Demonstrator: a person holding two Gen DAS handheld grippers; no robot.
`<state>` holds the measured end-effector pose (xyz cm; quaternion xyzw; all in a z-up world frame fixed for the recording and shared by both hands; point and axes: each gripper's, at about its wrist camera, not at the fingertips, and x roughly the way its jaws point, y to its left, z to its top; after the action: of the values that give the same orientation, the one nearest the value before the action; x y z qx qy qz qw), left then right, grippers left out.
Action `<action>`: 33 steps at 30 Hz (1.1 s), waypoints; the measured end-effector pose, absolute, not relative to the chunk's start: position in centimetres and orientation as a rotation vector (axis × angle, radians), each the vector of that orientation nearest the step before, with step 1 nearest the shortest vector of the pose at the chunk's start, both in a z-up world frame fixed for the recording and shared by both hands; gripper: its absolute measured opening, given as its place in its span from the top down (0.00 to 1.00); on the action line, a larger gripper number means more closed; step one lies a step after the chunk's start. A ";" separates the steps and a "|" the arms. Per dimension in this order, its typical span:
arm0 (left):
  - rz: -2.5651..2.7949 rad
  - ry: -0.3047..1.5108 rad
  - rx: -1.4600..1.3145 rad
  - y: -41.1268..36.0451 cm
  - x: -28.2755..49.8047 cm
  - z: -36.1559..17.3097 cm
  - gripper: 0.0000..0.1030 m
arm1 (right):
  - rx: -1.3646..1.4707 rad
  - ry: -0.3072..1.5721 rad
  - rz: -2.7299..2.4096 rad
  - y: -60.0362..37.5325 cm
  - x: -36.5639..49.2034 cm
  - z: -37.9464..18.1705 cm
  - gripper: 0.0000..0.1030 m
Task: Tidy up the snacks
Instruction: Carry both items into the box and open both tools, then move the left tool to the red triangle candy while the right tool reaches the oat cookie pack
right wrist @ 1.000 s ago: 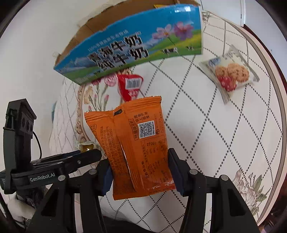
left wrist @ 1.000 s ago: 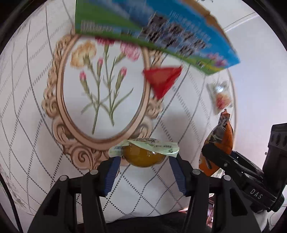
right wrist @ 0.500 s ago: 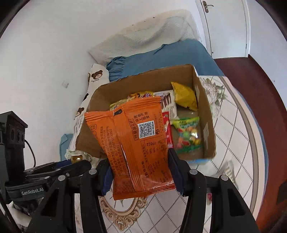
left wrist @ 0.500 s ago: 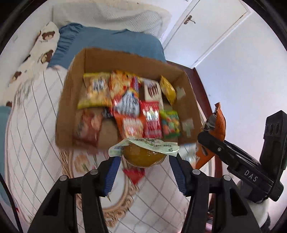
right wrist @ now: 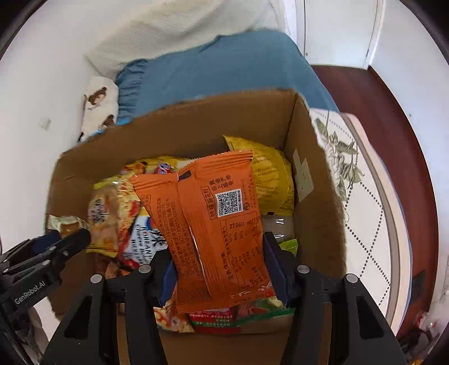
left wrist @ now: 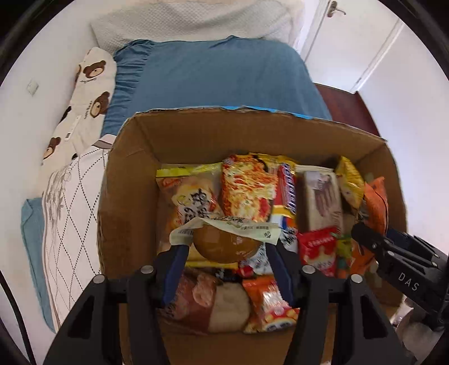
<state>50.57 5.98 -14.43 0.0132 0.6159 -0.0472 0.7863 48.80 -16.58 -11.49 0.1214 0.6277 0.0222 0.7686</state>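
Observation:
My left gripper (left wrist: pixel 226 250) is shut on a small amber jelly cup (left wrist: pixel 226 244) with a pale green foil lid, held above an open cardboard box (left wrist: pixel 134 179) full of snack packets. My right gripper (right wrist: pixel 221 252) is shut on an orange snack packet (right wrist: pixel 216 224) with a QR code, held over the right half of the same box (right wrist: pixel 314 213). The right gripper also shows at the right of the left wrist view (left wrist: pixel 393 252), with the orange packet (left wrist: pixel 377 205) above it. The left gripper also shows at the left of the right wrist view (right wrist: pixel 56 247).
The box stands on a white quilted cloth (left wrist: pixel 73 202) with a diamond pattern. Behind it lie a blue bed cover (left wrist: pixel 213 78), a bear-print pillow (left wrist: pixel 87 92) and a white blanket (left wrist: pixel 190 22). A door (left wrist: pixel 353 42) and dark red floor (right wrist: pixel 378 92) are at the right.
Both grippers have risen from low over the cloth and moved forward, so that they now hang over the open box. Each still holds its snack.

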 end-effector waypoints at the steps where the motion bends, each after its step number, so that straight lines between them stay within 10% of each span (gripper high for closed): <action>1: -0.110 1.343 0.025 5.9 50.8 -15.0 0.46 | 0.263 1.376 0.040 -16.5 49.2 -12.3 0.21; 2: -0.109 1.367 0.027 5.9 51.1 -15.5 0.45 | 0.248 1.382 0.033 -16.4 49.4 -12.6 0.04; 8: -0.092 1.411 -0.001 6.4 51.3 -18.0 0.12 | 0.209 1.382 0.041 -16.3 49.5 -13.5 0.03; 33: -0.078 1.077 -0.002 6.9 40.1 -8.1 0.11 | 0.050 1.120 0.076 -15.5 38.3 -3.5 0.03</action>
<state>40.15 6.92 -8.13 -0.0010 0.5128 -0.0370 0.8577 38.32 -15.48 -3.55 0.0236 0.5310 0.0358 0.8463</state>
